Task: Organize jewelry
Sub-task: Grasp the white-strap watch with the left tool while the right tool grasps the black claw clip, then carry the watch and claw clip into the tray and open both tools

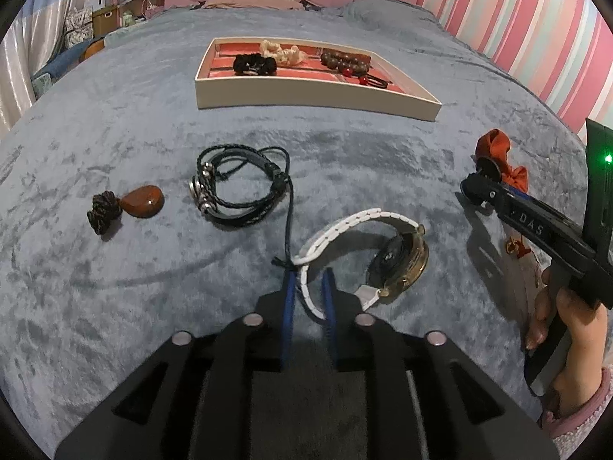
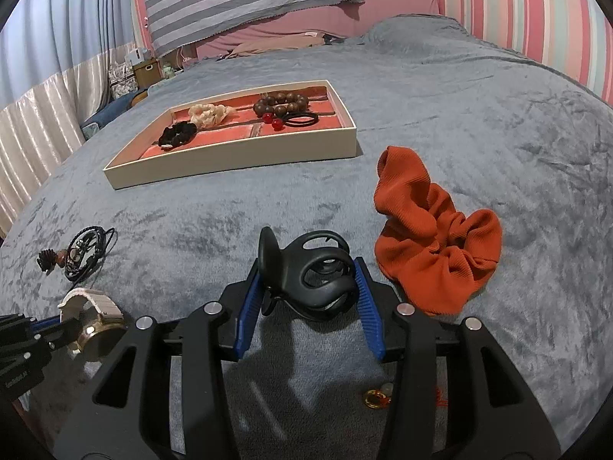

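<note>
Now gripping with both tools at once. Left gripper (image 1: 308,291) narrowed around the white strap of the watch (image 1: 398,260), blue pads straddling the band; whether fully pinched cannot be told. Right gripper (image 2: 308,287) closed onto the black hair claw (image 2: 306,272), 2 blue fingers (image 2: 249,306) pressing its sides. Best to lift the watch slowly, keeping its heavy gold case from swinging and minding the cord of the black braided bracelet (image 1: 237,188) lying against the strap. Then carry toward the tray (image 1: 306,94), well ahead on the grey blanket (image 1: 115,287), choosing a free coral compartment. Orange scrunchie (image 2: 433,230) and brown pendant (image 1: 143,201) not yet stored.
</note>
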Demonstrator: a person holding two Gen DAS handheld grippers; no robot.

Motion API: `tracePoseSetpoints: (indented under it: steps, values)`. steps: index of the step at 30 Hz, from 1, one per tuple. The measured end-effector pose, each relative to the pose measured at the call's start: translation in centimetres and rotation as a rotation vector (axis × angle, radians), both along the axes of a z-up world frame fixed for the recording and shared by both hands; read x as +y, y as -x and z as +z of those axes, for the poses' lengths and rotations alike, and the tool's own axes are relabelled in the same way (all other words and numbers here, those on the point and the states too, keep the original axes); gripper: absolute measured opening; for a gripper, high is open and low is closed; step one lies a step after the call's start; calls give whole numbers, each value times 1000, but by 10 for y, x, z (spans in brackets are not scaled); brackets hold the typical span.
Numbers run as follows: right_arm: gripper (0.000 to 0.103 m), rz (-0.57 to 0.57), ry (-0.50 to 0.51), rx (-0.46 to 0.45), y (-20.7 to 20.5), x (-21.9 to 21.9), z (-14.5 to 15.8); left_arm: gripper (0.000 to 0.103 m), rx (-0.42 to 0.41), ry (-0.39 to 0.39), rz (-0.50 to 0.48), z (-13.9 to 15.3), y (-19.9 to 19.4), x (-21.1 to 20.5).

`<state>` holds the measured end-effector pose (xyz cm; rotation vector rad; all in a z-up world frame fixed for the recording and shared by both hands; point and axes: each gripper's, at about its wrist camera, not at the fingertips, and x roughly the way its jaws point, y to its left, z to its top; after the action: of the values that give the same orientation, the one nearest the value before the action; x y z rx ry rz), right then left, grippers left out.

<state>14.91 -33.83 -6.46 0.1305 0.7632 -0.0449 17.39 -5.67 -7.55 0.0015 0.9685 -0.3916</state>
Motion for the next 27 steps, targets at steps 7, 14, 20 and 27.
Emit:
tracePoseSetpoints:
  steps: [7, 14, 20, 27]
  values:
    - [46, -1, -1, -1, 0, 0, 0, 33, -10, -8, -15, -1, 6, -6]
    - [46, 0, 0, -3, 0, -1, 0, 13, -1, 12, -35, -1, 1, -8]
    - [46, 1, 8, -27, 1, 0, 6, 7, -80, 50, -44, 17, 2, -8]
    - [46, 11, 23, -52, -10, -1, 20, 6, -141, 96, -43, 51, -19, -6]
